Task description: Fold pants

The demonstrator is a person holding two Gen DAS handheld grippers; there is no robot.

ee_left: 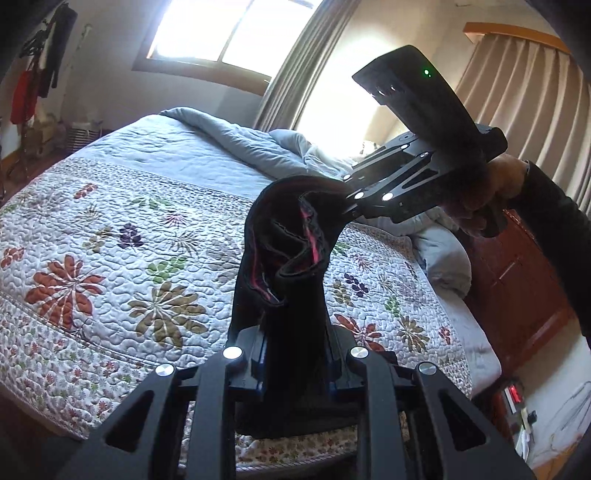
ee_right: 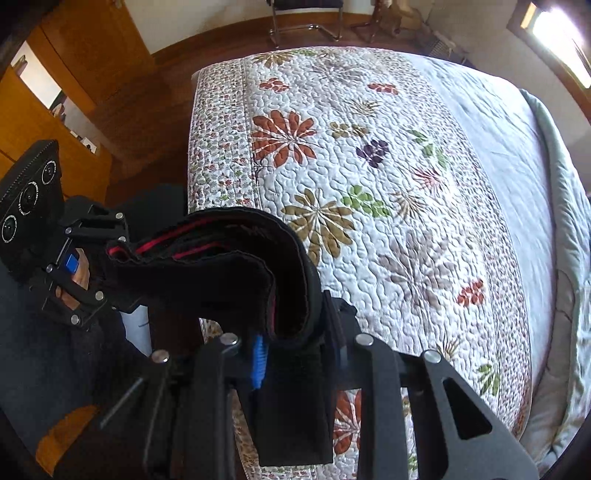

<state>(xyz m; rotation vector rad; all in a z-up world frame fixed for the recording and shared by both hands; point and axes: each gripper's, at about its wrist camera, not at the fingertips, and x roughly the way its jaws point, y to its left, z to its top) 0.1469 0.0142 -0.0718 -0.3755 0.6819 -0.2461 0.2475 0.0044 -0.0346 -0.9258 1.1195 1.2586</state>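
Clearly aloft: black pants point(ee_left: 291, 258) held up over the bed point(ee_left: 155, 229), clear of the floral quilt point(ee_right: 388, 192).
Long axis: stretched as a bunched band from one gripper to the other, sagging and curling in the middle.
Ends: one end pinched at the left gripper point(ee_left: 295, 354), the other running up and away to the right gripper point(ee_left: 349, 210).
Edge detail: layered hems showing a pink-red seam line, facing the cameras in both views.
Left gripper: clamped on the pants, fabric squeezed between both fingers and spilling below them.
Right gripper: point(ee_right: 295, 347) likewise closed on the pants, a flat fold of cloth hanging under its jaws.
From the right wrist: left gripper point(ee_right: 110, 266) at far left, pants bridging across to it.
Right hand point(ee_left: 487, 195): wrapped round the handle, dark sleeve behind.
Surroundings: grey duvet point(ee_left: 251, 140) heaped at the far end of the bed, bright window point(ee_left: 236, 29), beige curtains point(ee_left: 517, 85), wooden cabinet point(ee_right: 55, 110) beside the bed.
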